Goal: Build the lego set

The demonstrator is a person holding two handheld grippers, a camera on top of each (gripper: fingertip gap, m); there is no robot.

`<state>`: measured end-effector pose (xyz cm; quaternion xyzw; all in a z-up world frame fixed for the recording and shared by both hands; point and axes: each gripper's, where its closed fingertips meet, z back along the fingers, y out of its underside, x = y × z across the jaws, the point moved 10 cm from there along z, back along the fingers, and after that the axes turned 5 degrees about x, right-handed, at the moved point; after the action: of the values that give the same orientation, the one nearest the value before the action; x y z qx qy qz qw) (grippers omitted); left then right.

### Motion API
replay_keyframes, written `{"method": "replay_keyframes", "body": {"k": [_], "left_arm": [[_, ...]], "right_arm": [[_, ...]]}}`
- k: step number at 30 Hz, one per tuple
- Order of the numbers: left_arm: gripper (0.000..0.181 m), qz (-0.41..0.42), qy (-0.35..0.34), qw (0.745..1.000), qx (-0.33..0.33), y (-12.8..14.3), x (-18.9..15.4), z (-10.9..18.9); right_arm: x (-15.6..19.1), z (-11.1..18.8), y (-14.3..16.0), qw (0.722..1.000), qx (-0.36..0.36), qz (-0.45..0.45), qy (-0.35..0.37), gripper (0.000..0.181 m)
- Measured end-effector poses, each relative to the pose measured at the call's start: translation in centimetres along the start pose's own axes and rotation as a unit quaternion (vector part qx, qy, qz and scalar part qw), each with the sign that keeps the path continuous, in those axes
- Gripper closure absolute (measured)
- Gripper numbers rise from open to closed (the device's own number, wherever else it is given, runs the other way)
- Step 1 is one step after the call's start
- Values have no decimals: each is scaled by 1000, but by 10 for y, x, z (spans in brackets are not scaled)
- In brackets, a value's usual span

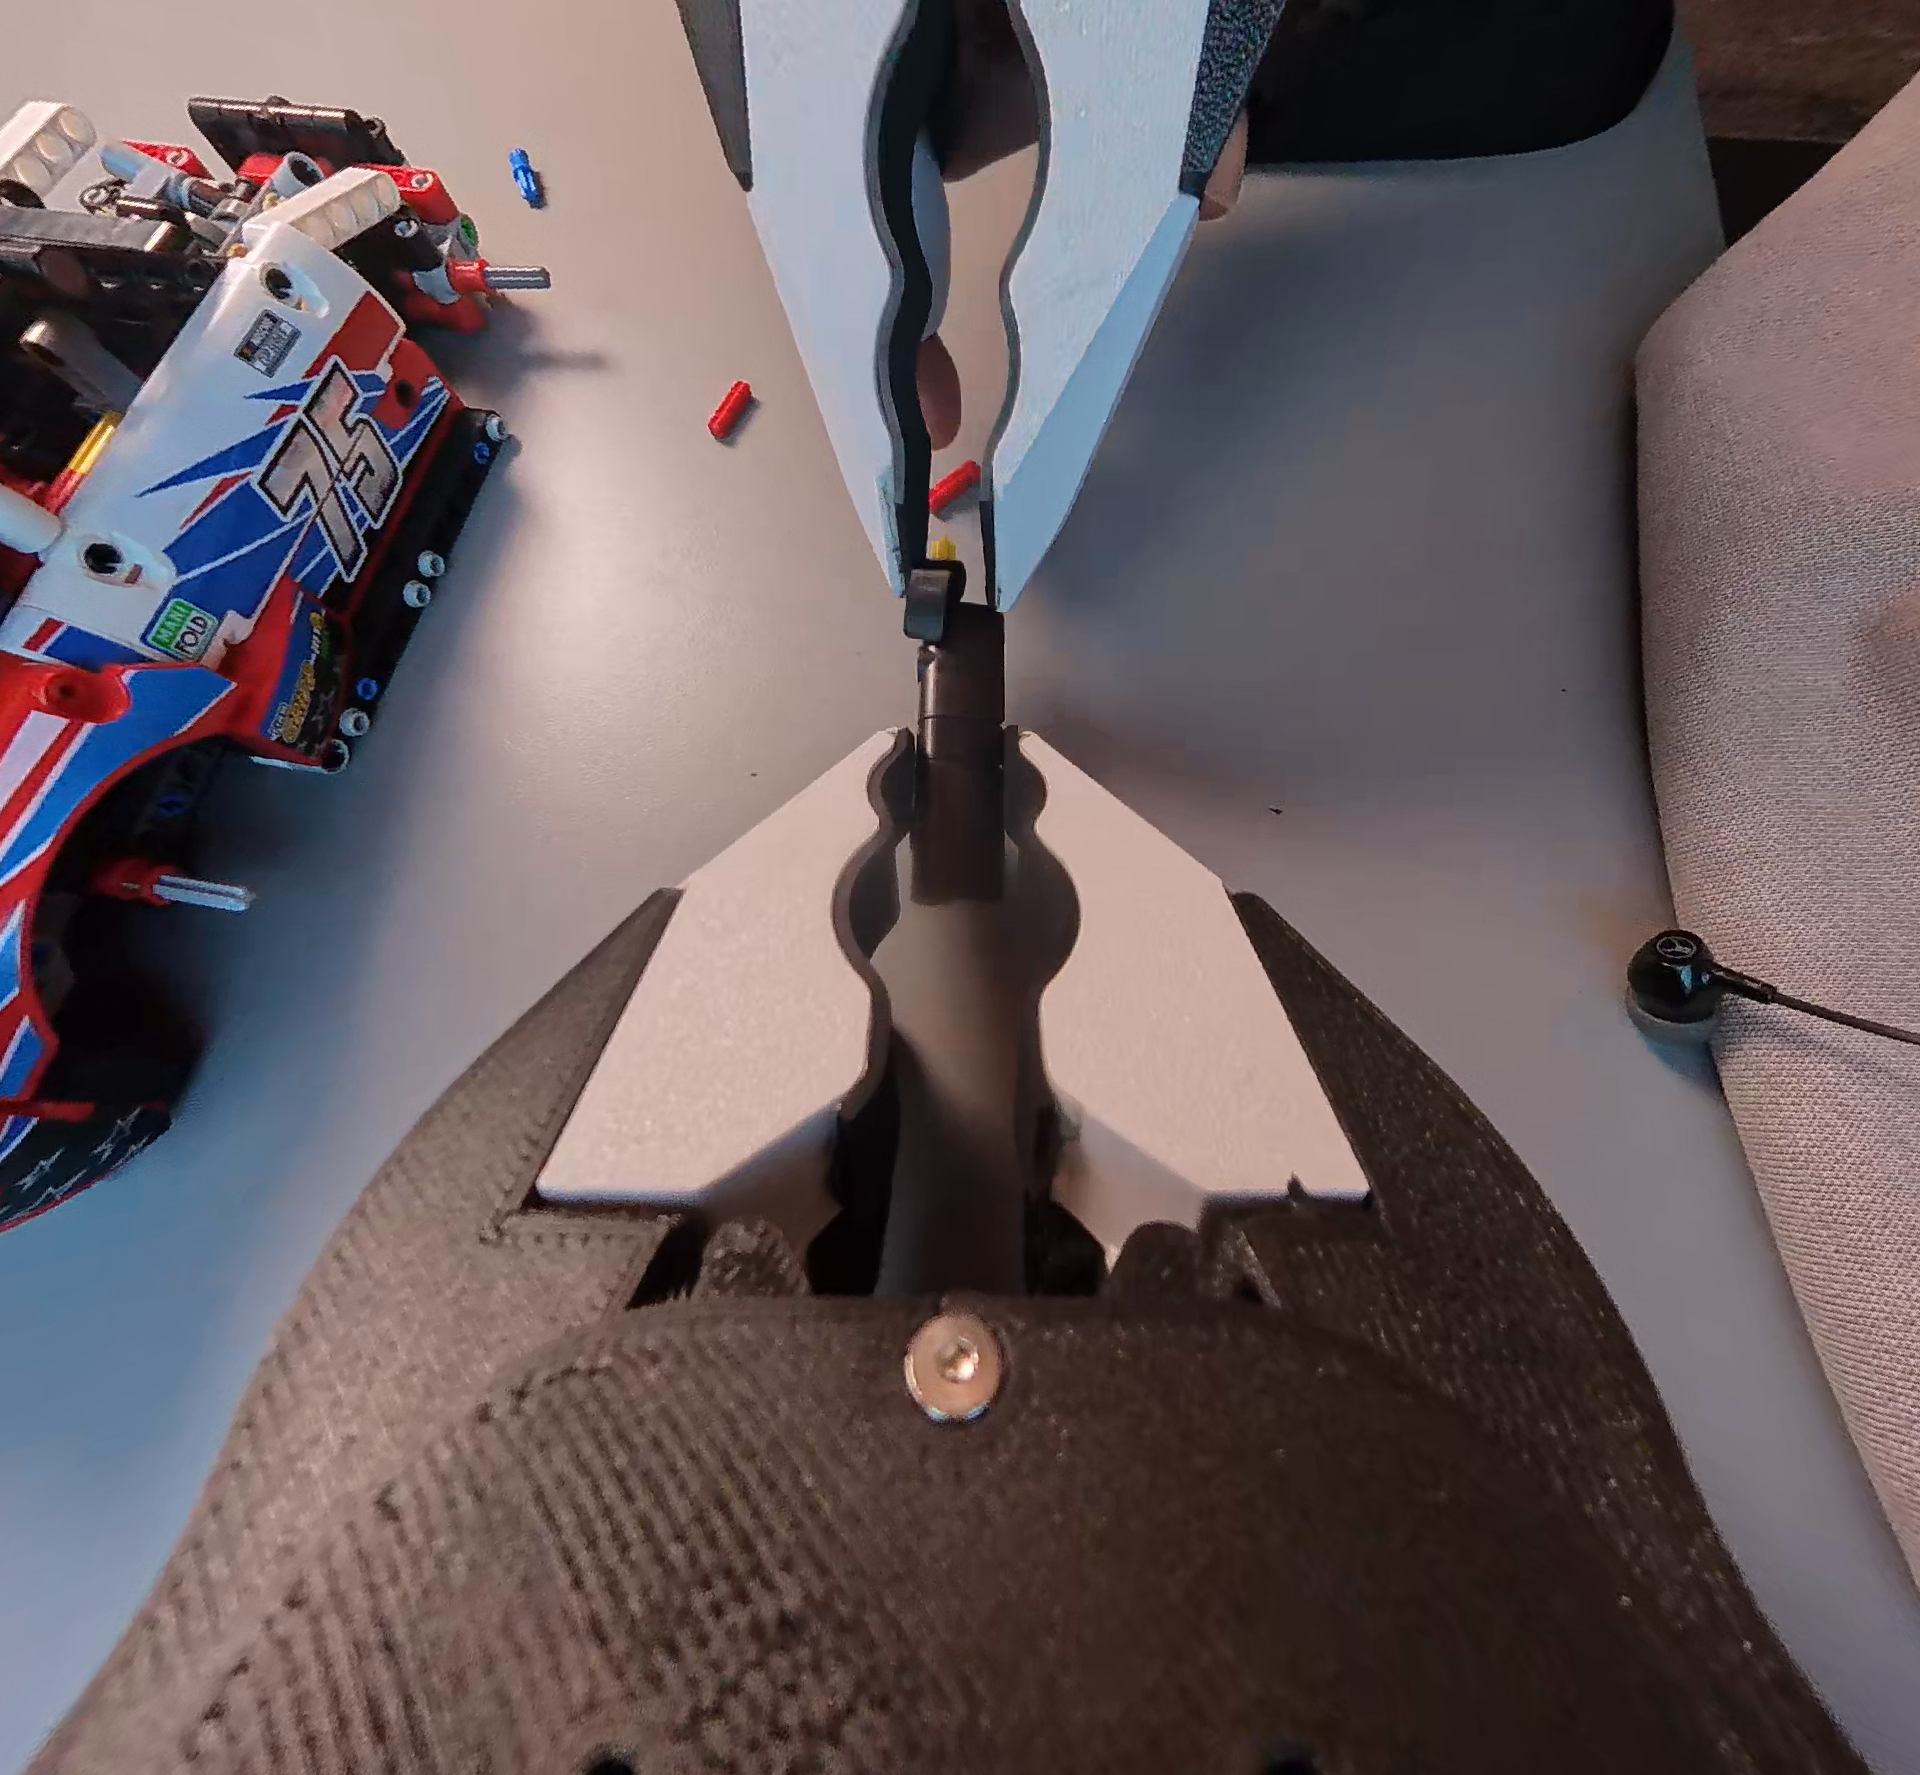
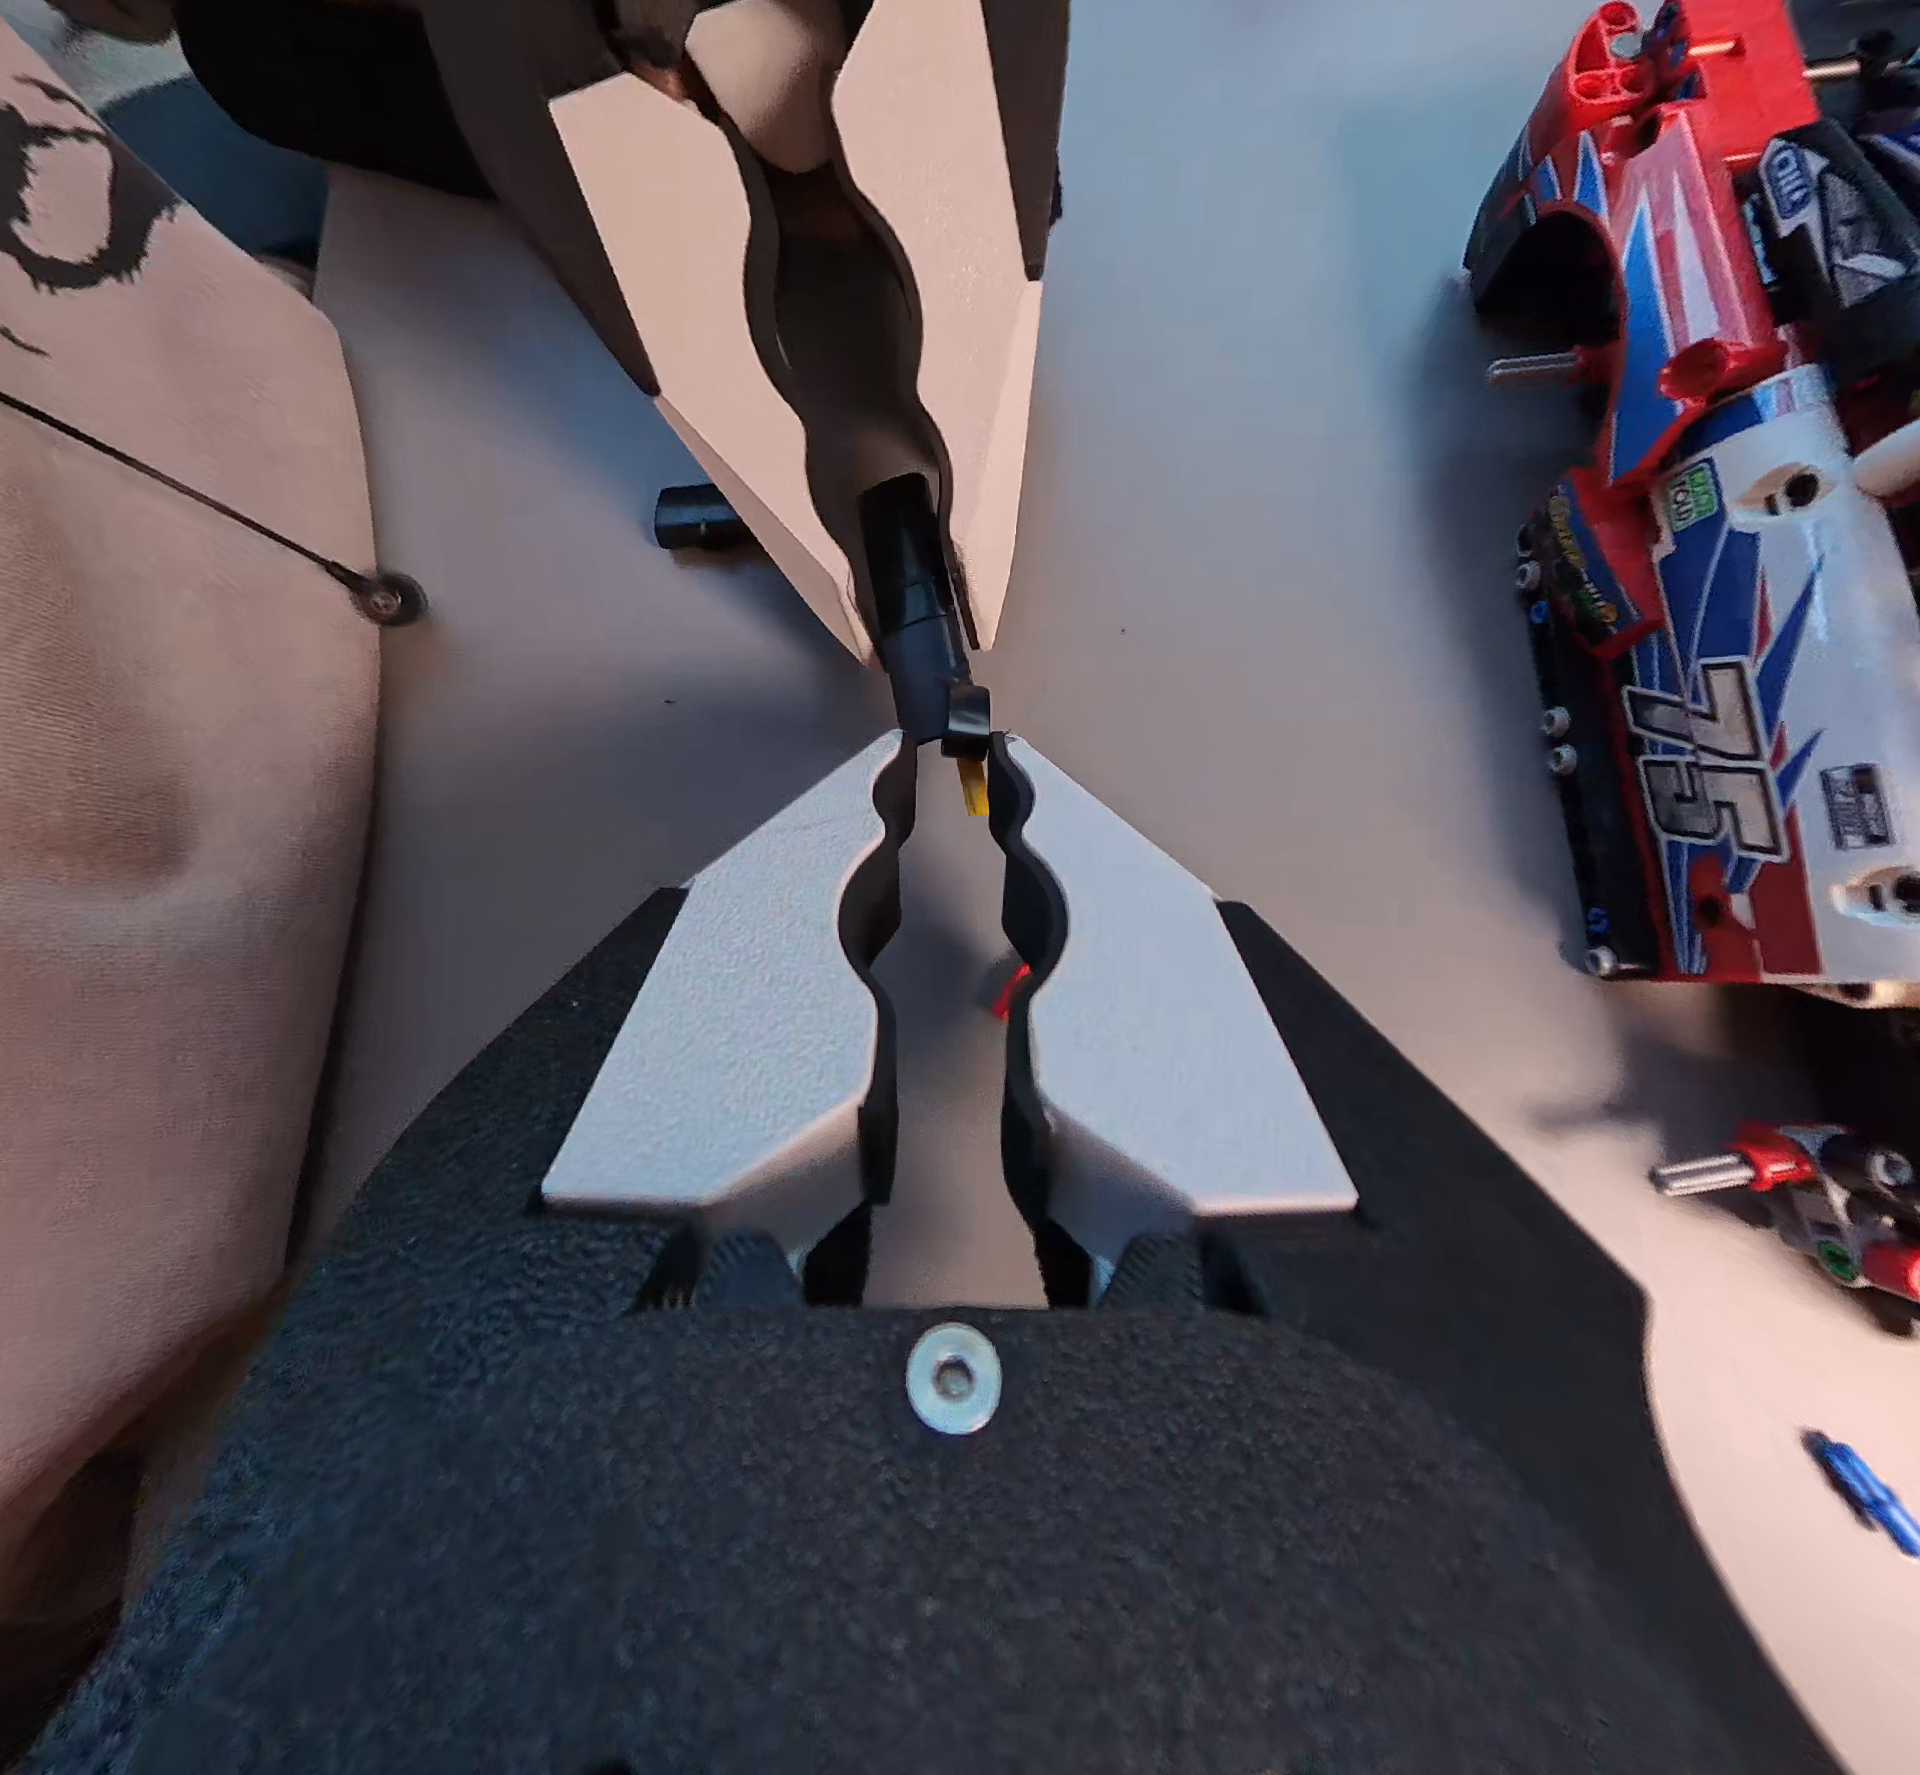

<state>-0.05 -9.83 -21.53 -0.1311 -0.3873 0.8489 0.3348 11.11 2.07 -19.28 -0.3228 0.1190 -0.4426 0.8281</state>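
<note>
My left gripper (image 1: 958, 738) is shut on a short black cylindrical Lego piece (image 1: 961, 686) that sticks out past its tips. My right gripper (image 2: 954, 749) faces it tip to tip and is shut on a small black connector (image 2: 964, 723) with a yellow pin (image 2: 974, 790) in it. The connector touches the end of the black cylinder (image 2: 914, 603). Both are held a little above the grey table. The red, white and blue Lego car (image 1: 260, 478) lies at the left of the left wrist view and at the right of the right wrist view (image 2: 1714, 686).
Loose parts lie on the table (image 1: 1299, 478): a blue pin (image 1: 527, 175), red pins (image 1: 729, 408), a second black cylinder (image 2: 696, 517), a small red and grey sub-assembly (image 2: 1808, 1195). A beige cloth (image 1: 1787, 686) and a black earbud on a cable (image 1: 1668, 982) lie along one side. Left and right tips are no more than a few centimetres apart.
</note>
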Motion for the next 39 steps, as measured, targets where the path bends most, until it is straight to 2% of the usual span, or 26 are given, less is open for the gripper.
{"method": "replay_keyframes", "body": {"k": [6,8,11,18,21,24,29,32,35,39], "left_arm": [[167,-18,-4,1000,21,-1,-3,-1],[167,-17,8,1000,24,-2,-5,-1],[167,-10,15,1000,23,-1,-4,0],[167,-6,3,1000,28,3,1,4],[167,-8,2,1000,30,4,3,5],[167,-10,-3,999,33,5,4,6],[167,-8,-6,999,32,5,5,6],[166,-5,-10,999,33,6,6,7],[167,-1,-13,999,33,8,8,9],[167,4,-12,999,34,8,9,9]], "right_arm": [[7,-6,-8,994,62,86,31,173],[7,-7,-11,990,82,106,44,181],[5,-6,-10,988,92,119,46,181],[-11,2,1,1000,6,-12,-13,181],[-25,1,11,994,4,-101,-33,181],[-33,-1,15,989,5,-140,-35,181],[-43,7,12,992,21,-121,23,168],[-45,17,12,993,6,-105,60,170],[-31,17,11,995,18,-61,77,173],[-13,2,6,989,68,-26,130,172]]}}
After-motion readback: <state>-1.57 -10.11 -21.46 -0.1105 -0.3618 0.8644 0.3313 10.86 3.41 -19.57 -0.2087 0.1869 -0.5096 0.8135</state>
